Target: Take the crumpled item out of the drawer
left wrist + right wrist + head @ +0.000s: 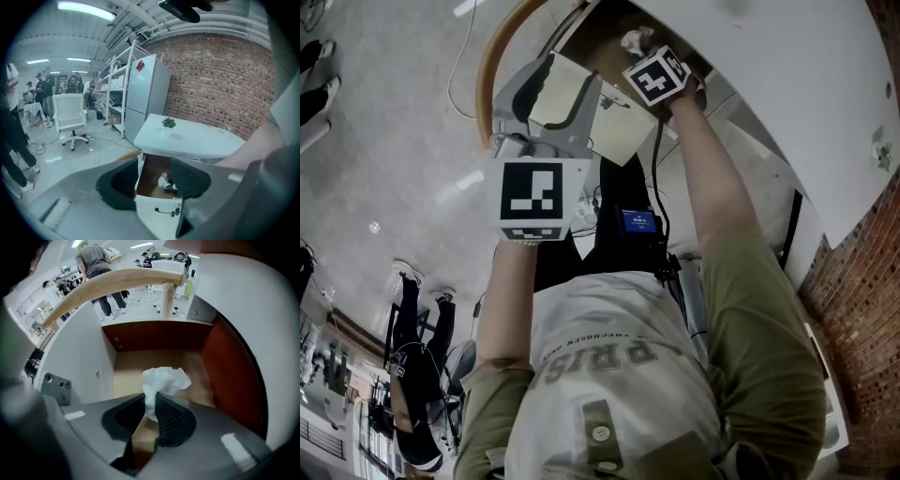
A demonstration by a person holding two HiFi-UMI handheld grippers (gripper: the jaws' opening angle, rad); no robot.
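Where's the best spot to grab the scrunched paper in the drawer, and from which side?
Grab the paper by its thin twisted tail, coming from above through the open top of the drawer. The tail is narrow enough to fit between the fingers; the puffy part is wider and may slip. The right gripper pinches it there.

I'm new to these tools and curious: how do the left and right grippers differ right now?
The right gripper has its jaws pinched on the crumpled paper; the left gripper has its jaws apart, holding nothing. The right gripper reaches inside the drawer; the left gripper hangs outside it. Both point towards that drawer.
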